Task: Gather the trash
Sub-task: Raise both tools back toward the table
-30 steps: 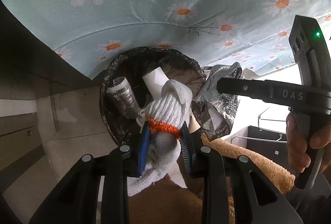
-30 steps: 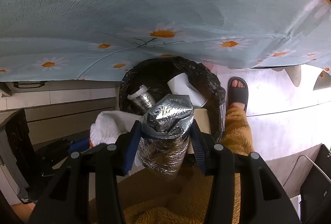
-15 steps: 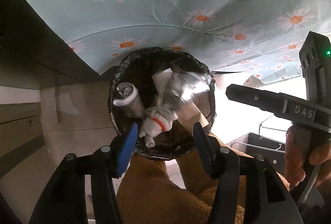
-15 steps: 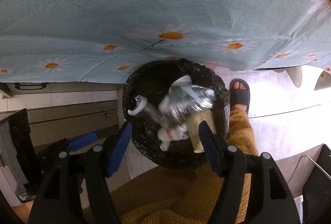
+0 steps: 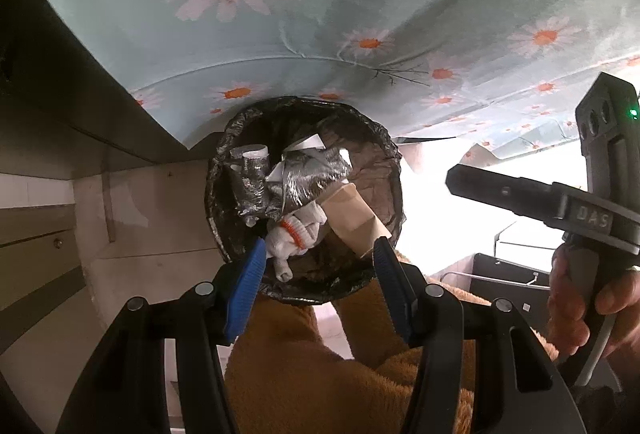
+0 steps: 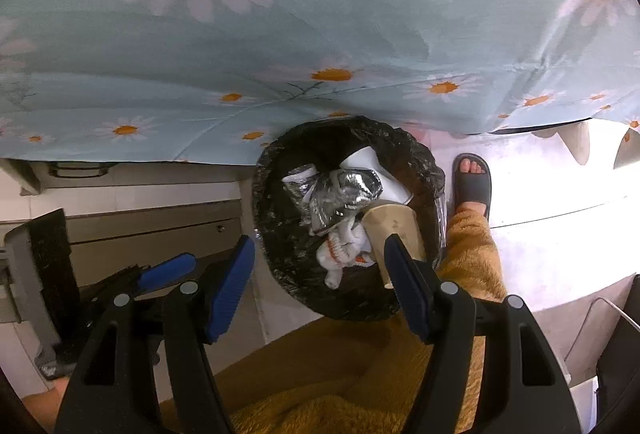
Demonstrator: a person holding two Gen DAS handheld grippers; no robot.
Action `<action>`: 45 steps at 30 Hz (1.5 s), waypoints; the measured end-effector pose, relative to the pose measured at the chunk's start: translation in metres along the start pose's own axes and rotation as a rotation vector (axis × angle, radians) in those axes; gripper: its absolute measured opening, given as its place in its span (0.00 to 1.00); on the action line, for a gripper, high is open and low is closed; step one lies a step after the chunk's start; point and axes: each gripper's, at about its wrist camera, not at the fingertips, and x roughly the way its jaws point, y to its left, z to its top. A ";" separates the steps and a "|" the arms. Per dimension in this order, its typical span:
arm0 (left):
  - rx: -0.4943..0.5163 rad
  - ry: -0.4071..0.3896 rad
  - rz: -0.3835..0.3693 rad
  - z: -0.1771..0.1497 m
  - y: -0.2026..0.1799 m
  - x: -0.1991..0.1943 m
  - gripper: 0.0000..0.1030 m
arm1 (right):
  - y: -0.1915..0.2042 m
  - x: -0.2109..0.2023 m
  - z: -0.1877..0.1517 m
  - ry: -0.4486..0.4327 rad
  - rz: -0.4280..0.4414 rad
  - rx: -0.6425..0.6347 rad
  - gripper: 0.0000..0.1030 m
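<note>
Looked steeply down from two hand-held tools into a black-lined bin [image 5: 394,169] tucked just under the hem of a daisy-print tablecloth [image 5: 320,13]. Found the trash already inside: a white knit glove [image 5: 298,234] with an orange cuff on top, touching a crumpled foil wad [image 5: 308,173], a brown paper cup [image 5: 352,213] lying on its side, a foil-wrapped roll [image 5: 250,177] and a white cup [image 6: 368,163] further back.

Could have gone wrong in a few ways, judging from the pile. Sat high, with the glove's fingers trailing toward the near rim (enough, perhaps, to slide out if nudged). Might have snagged the loose liner on a dipping jaw, or brushed the overhanging cloth on the way up and dragged it. Also stood close to a sandalled foot [image 6: 472,181] beside the bin, so a kick could have tipped it.

Held the left gripper [image 5: 318,248] tilted sharply downward above the bin, jaws just opened, released and empty, with nothing between the blue pads. Held the right gripper [image 6: 320,245] alongside at a similar downward slant, jaws likewise just opened and empty, gripped at its handle by a hand [image 5: 580,298]. Hovered both clear of the trash, over a fuzzy orange garment [image 5: 300,374].
</note>
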 end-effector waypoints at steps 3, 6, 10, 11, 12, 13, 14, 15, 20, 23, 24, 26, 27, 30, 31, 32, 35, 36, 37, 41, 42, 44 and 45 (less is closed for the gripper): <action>0.005 -0.022 -0.008 -0.003 0.001 -0.019 0.52 | 0.007 -0.019 -0.006 -0.016 0.004 -0.038 0.65; 0.002 -0.074 -0.026 -0.007 0.002 -0.047 0.52 | 0.024 -0.047 -0.012 -0.047 0.003 -0.120 0.65; 0.006 -0.173 -0.038 -0.011 0.001 -0.096 0.61 | 0.051 -0.090 -0.021 -0.104 0.007 -0.225 0.65; 0.010 -0.189 -0.042 -0.012 0.000 -0.107 0.61 | 0.059 -0.102 -0.023 -0.128 0.010 -0.253 0.65; 0.010 -0.206 -0.051 -0.012 -0.001 -0.119 0.61 | 0.068 -0.117 -0.024 -0.156 0.011 -0.287 0.65; 0.006 -0.225 -0.066 -0.012 -0.002 -0.131 0.61 | 0.073 -0.126 -0.025 -0.172 0.013 -0.302 0.65; 0.008 -0.241 -0.071 -0.012 -0.004 -0.140 0.61 | 0.080 -0.137 -0.024 -0.193 0.022 -0.321 0.65; 0.020 -0.271 -0.071 -0.012 -0.007 -0.153 0.61 | 0.088 -0.152 -0.023 -0.220 0.033 -0.344 0.65; 0.040 -0.393 -0.091 -0.003 -0.024 -0.206 0.61 | 0.116 -0.202 -0.007 -0.326 0.070 -0.422 0.67; 0.052 -0.453 -0.091 0.005 -0.035 -0.227 0.61 | 0.129 -0.224 0.011 -0.373 0.066 -0.478 0.67; 0.068 -0.482 -0.079 0.009 -0.042 -0.235 0.62 | 0.134 -0.232 0.021 -0.392 0.059 -0.499 0.67; 0.075 -0.509 -0.071 0.016 -0.050 -0.245 0.65 | 0.140 -0.243 0.040 -0.414 0.052 -0.524 0.67; 0.075 -0.521 -0.071 0.019 -0.052 -0.248 0.65 | 0.141 -0.248 0.052 -0.425 0.050 -0.535 0.67; 0.062 -0.555 -0.066 0.029 -0.059 -0.255 0.65 | 0.142 -0.261 0.093 -0.450 0.057 -0.553 0.67; 0.052 -0.565 -0.068 0.032 -0.061 -0.257 0.65 | 0.142 -0.264 0.104 -0.454 0.058 -0.552 0.67; 0.039 -0.577 -0.066 0.037 -0.065 -0.259 0.65 | 0.142 -0.266 0.120 -0.461 0.056 -0.553 0.67; 0.012 -0.606 -0.059 0.045 -0.073 -0.261 0.65 | 0.144 -0.271 0.172 -0.471 0.056 -0.556 0.67; 0.000 -0.615 -0.054 0.050 -0.077 -0.262 0.65 | 0.146 -0.270 0.191 -0.470 0.062 -0.552 0.67; -0.009 -0.621 -0.048 0.052 -0.080 -0.262 0.65 | 0.146 -0.271 0.208 -0.470 0.064 -0.549 0.67; -0.062 -0.650 -0.002 0.063 -0.091 -0.265 0.65 | 0.151 -0.261 0.269 -0.461 0.046 -0.552 0.67; -0.075 -0.656 0.006 0.065 -0.092 -0.266 0.65 | 0.154 -0.255 0.288 -0.448 0.042 -0.559 0.67; -0.118 -0.667 0.024 0.064 -0.094 -0.267 0.65 | 0.159 -0.244 0.310 -0.445 0.009 -0.566 0.67; -0.134 -0.670 0.032 0.064 -0.094 -0.267 0.65 | 0.162 -0.236 0.326 -0.438 -0.008 -0.567 0.67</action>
